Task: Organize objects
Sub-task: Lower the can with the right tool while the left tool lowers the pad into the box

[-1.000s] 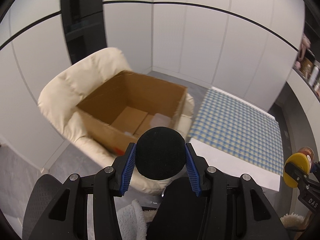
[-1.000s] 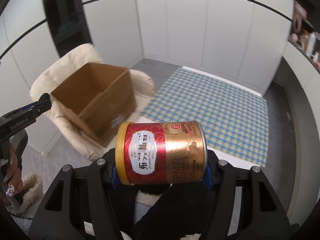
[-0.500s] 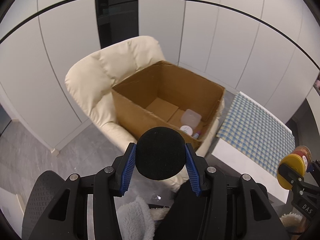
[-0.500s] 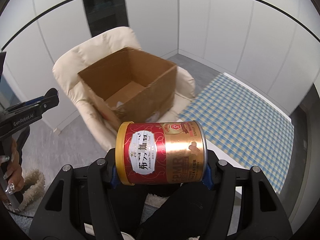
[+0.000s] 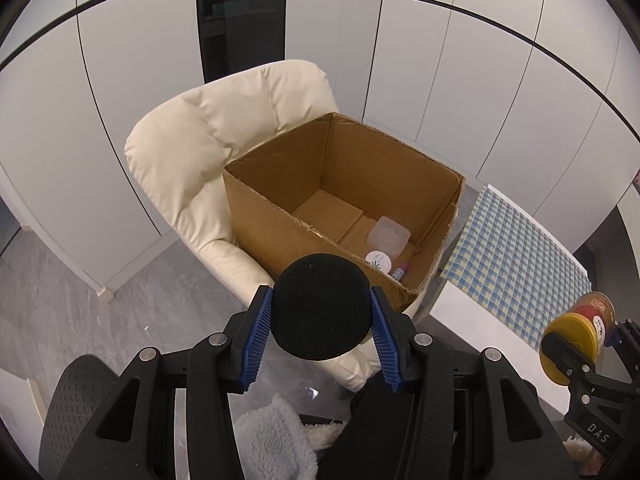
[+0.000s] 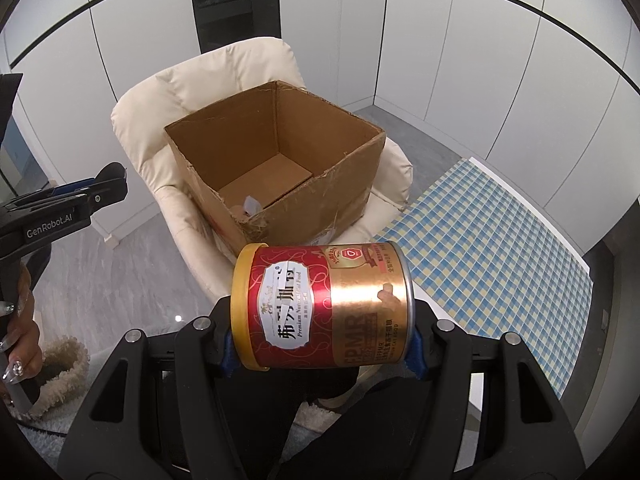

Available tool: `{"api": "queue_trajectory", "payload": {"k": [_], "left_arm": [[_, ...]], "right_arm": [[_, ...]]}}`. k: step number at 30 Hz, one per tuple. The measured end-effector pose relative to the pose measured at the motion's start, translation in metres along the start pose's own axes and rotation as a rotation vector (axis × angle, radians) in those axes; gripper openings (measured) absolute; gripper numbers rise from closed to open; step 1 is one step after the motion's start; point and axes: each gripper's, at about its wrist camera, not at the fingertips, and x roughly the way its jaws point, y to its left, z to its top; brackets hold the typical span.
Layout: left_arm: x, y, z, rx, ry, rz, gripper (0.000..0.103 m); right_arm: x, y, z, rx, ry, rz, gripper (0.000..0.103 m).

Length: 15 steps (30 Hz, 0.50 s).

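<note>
My left gripper (image 5: 321, 316) pinches black foam ball (image 5: 320, 306); my right gripper (image 6: 322, 346) clamps red-gold can (image 6: 320, 306) sideways, by its ends. Both hover short of open cardboard box (image 5: 280, 216) on cream armchair (image 5: 208, 152). Jars (image 5: 386, 240) already in box corner. Risks I judge: can slips from end grip, lands on jars; early release misses box; box tips on soft cushion.
</note>
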Motion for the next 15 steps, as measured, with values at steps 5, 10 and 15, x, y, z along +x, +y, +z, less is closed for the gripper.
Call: {"api": "queue_trajectory", "payload": {"k": [5, 10, 15], "left_arm": [[0.013, -0.001, 0.01, 0.001, 0.001, 0.0, 0.048], [0.033, -0.001, 0.025, -0.01, 0.008, 0.001, 0.048], [0.058, -0.003, 0.046, -0.027, 0.002, 0.006, 0.048]], "right_arm": [[0.014, 0.002, 0.012, -0.018, 0.007, 0.008, 0.064], [0.039, 0.008, 0.031, -0.034, 0.022, 0.029, 0.064], [0.066, 0.013, 0.054, -0.047, 0.022, 0.028, 0.064]]}}
